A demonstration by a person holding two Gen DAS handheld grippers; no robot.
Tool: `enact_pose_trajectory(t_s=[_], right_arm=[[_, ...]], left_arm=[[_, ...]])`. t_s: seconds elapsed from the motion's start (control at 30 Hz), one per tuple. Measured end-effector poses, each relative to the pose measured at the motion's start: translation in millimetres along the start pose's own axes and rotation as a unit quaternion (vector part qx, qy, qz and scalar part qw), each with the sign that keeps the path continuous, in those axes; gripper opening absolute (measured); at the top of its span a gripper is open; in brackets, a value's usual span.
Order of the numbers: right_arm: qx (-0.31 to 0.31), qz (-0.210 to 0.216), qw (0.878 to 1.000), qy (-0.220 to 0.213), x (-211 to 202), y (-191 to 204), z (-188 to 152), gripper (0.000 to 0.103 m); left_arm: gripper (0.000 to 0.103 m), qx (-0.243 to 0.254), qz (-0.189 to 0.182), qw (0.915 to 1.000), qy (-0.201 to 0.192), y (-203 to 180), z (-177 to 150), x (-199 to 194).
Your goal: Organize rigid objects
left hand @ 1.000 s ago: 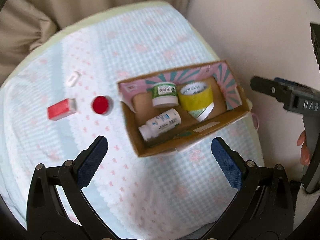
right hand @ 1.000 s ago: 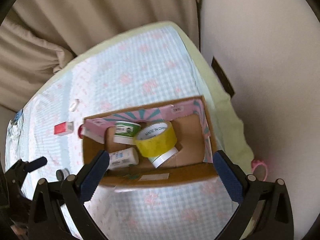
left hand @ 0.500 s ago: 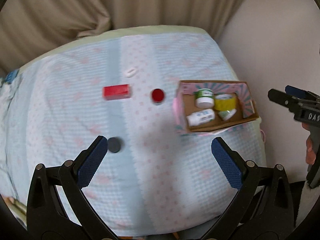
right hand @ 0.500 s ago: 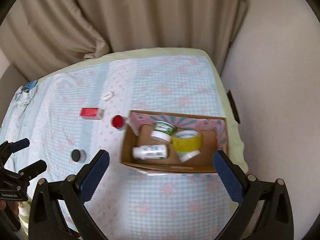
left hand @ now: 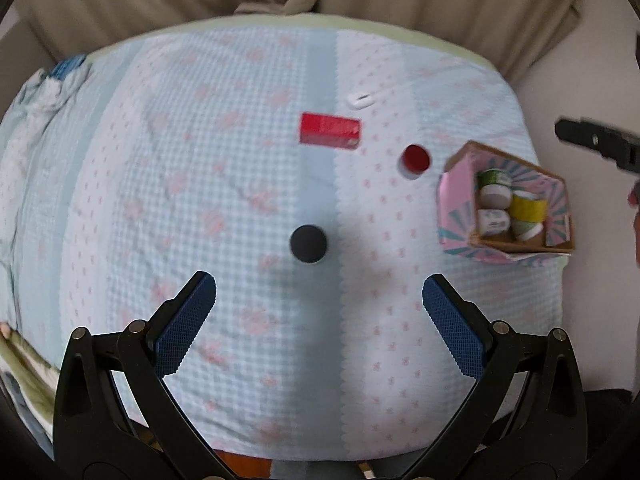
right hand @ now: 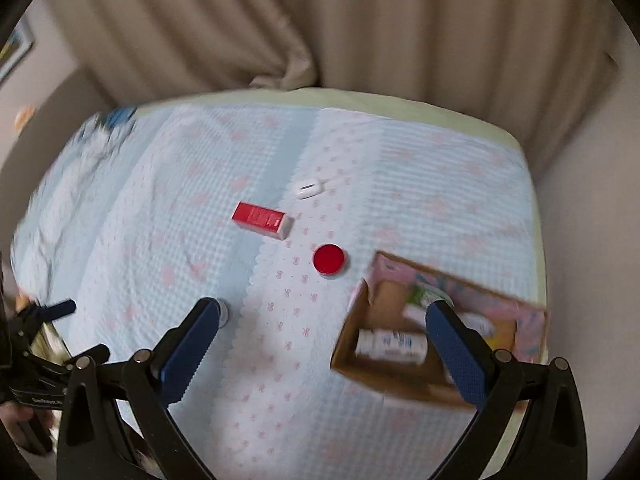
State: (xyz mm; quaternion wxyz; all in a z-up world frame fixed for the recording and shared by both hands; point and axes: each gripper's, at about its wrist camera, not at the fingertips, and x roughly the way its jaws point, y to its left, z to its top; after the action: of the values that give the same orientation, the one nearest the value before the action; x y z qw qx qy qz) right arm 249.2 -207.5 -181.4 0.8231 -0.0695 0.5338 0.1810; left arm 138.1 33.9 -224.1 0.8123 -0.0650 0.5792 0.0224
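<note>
Box (left hand: pixel 460 196) at 3 o'clock: 4 items in; red box (left hand: pixel 330 130), red cap (left hand: pixel 415 157), black cap (left hand: pixel 308 243), white case (left hand: pixel 360 100) still out; both tongs (left hand: pixel 319 306) (right hand: pixel 322 350) spread, empty

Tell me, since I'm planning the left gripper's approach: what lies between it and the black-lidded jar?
Nothing: in the left wrist view, only bare checked bedspread separates the open left gripper from the black-lidded jar.

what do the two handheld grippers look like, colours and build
Both match: the left gripper and right gripper have black plastic arms with triangular cut-outs and silver pivot screws. Their fingers carry dark blue pads with a fine knurled texture. The right one's body shows pale lettering, too blurred to read.
</note>
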Motion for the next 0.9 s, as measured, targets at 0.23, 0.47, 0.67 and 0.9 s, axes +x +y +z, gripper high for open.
enact_pose_trajectory(t_s=[0.23, 0.47, 0.67, 0.9], right_arm=[[-0.128, 0.019, 0.991, 0.035, 68.4, 37.2, 40.7, 0.103], [-0.268, 0.043, 0.959, 0.075, 153.8, 78.8, 69.0, 0.103], [-0.349, 0.055, 0.929, 0.115, 229.5, 100.7, 83.9, 0.103], [-0.401, 0.056, 0.904, 0.139, 293.1, 113.6, 96.1, 0.103]], left_arm=[[0.103, -0.022, 0.001, 0.9988, 0.044, 14.1, -6.5, 70.3], [0.103, -0.019, 0.003, 0.9961, 0.086, 12.3, -3.7, 150.5], [0.103, 0.002, 0.005, 0.9947, 0.102, 7.2, -4.0, 200.9], [0.101, 0.020, 0.024, 0.9953, 0.091, 1.5, -15.4, 236.2]])
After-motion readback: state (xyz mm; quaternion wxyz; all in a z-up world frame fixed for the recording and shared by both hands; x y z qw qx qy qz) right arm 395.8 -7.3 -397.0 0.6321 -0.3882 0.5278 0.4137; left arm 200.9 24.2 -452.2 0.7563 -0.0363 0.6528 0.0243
